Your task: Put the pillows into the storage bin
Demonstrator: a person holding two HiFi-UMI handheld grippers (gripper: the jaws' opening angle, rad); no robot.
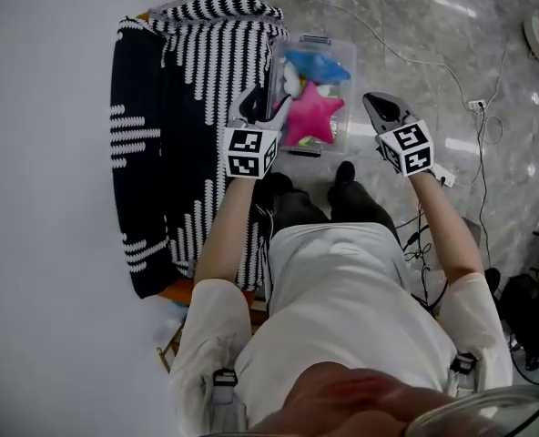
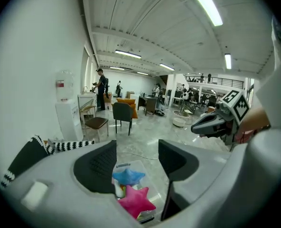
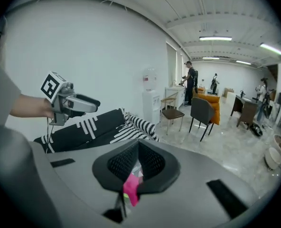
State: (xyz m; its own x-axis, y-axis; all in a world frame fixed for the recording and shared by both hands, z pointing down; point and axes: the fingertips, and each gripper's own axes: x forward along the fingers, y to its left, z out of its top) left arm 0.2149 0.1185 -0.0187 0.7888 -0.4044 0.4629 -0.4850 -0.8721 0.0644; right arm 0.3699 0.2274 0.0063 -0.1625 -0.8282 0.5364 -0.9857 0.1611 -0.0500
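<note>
A clear storage bin point(image 1: 317, 41) stands on the marble floor in front of the person's feet. In it lie a blue star pillow point(image 1: 317, 65) and a pink star pillow point(image 1: 310, 115), with other soft things hidden beneath. Both grippers are held high above the bin. My left gripper point(image 1: 254, 106) hovers over the bin's left side with its jaws apart and nothing between them; through the gap I see the blue star pillow point(image 2: 127, 176) and pink star pillow point(image 2: 136, 201) far below. My right gripper point(image 1: 376, 103) hangs just right of the bin, tips together, empty.
A black-and-white striped cover point(image 1: 188, 107) drapes over furniture left of the bin, against a white wall. Cables point(image 1: 433, 62) and a power strip point(image 1: 477, 105) lie on the floor to the right. Chairs point(image 2: 123, 115) and a water dispenser point(image 2: 67, 118) stand farther off.
</note>
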